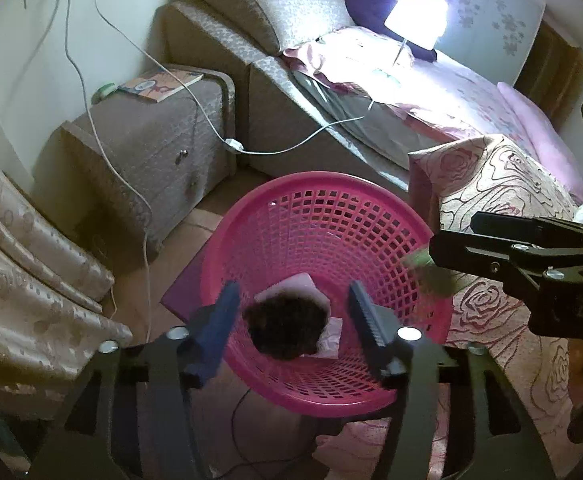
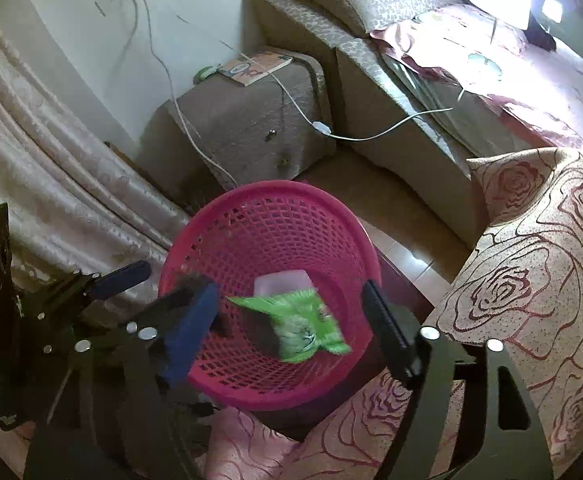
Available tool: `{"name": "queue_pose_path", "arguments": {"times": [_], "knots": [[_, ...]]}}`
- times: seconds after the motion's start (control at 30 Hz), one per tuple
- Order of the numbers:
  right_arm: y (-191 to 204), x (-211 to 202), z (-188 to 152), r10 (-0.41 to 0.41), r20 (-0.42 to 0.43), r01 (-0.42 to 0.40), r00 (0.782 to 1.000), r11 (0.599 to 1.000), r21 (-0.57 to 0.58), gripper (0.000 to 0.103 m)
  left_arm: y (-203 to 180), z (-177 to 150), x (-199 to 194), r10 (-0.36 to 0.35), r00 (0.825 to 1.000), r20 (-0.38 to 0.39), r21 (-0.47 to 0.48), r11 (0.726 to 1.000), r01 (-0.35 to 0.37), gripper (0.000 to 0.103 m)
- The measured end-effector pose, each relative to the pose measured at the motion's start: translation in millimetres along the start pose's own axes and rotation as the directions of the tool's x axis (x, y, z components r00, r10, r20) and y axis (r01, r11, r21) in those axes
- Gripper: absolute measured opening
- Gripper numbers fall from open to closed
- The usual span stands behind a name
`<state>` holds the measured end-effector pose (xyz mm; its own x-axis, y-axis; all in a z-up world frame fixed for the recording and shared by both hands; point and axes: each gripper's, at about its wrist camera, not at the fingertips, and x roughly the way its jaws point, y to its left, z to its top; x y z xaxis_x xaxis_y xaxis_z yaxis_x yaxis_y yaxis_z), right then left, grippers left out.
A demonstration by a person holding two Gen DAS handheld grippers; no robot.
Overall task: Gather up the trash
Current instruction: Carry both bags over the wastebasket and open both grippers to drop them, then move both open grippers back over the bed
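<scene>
— Where do the tongs stand?
— Both over the pink mesh basket (image 1: pixel 371 216) on the tiled floor (image 2: pixel 407 260), between nightstand (image 1: pixel 151 152) and bed (image 1: pixel 471 92). The left gripper (image 1: pixel 291 316) gapes wide, a dark clump (image 1: pixel 285 328) loose between its fingers.
— And the right gripper (image 2: pixel 291 320)?
— Wide too; a green wrapper (image 2: pixel 303 320) sits blurred between its fingers, untouched, above the basket's bottom.

A pink lattice basket (image 1: pixel 323 240) stands on the floor beside the bed. Above its mouth, a dark fuzzy clump (image 1: pixel 285 328) and a blurred green wrapper (image 2: pixel 299 320) show; pale paper (image 1: pixel 291 286) lies inside.
</scene>
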<state>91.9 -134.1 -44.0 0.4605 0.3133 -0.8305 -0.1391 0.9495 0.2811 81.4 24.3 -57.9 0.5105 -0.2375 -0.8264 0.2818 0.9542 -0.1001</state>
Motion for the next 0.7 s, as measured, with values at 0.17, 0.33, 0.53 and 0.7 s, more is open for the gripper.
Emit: {"name": "queue_pose_path", "arguments": {"times": [0.17, 0.33, 0.53, 0.7], "knots": [[-5.7, -4.8, -1.8, -0.007, 0.011, 0.007, 1.0, 1.0, 0.022, 0.075, 0.4, 0.6, -2.4, 0.01, 1.0, 0.009, 0.002, 1.0, -0.01, 0.07], [-14.0, -18.4, -7.9, -0.016, 0.039, 0.014, 0.999, 0.999, 0.052, 0.075, -3.3, -0.6, -6.9, 0.039, 0.999, 0.027, 0.01, 0.999, -0.039, 0.071], [-27.0, -38.3, -21.2, -0.067, 0.069, 0.06, 0.995, 0.994, 0.092, 0.075, -10.0, -3.9, -15.9, 0.052, 0.997, 0.05, 0.022, 0.998, -0.053, 0.071], [-41.1, -64.3, -37.6, -0.104, 0.092, 0.092, 0.99, 0.988, 0.121, 0.076, -24.4, -5.4, -24.0, 0.022, 0.998, 0.061, 0.038, 0.999, -0.024, 0.071]]}}
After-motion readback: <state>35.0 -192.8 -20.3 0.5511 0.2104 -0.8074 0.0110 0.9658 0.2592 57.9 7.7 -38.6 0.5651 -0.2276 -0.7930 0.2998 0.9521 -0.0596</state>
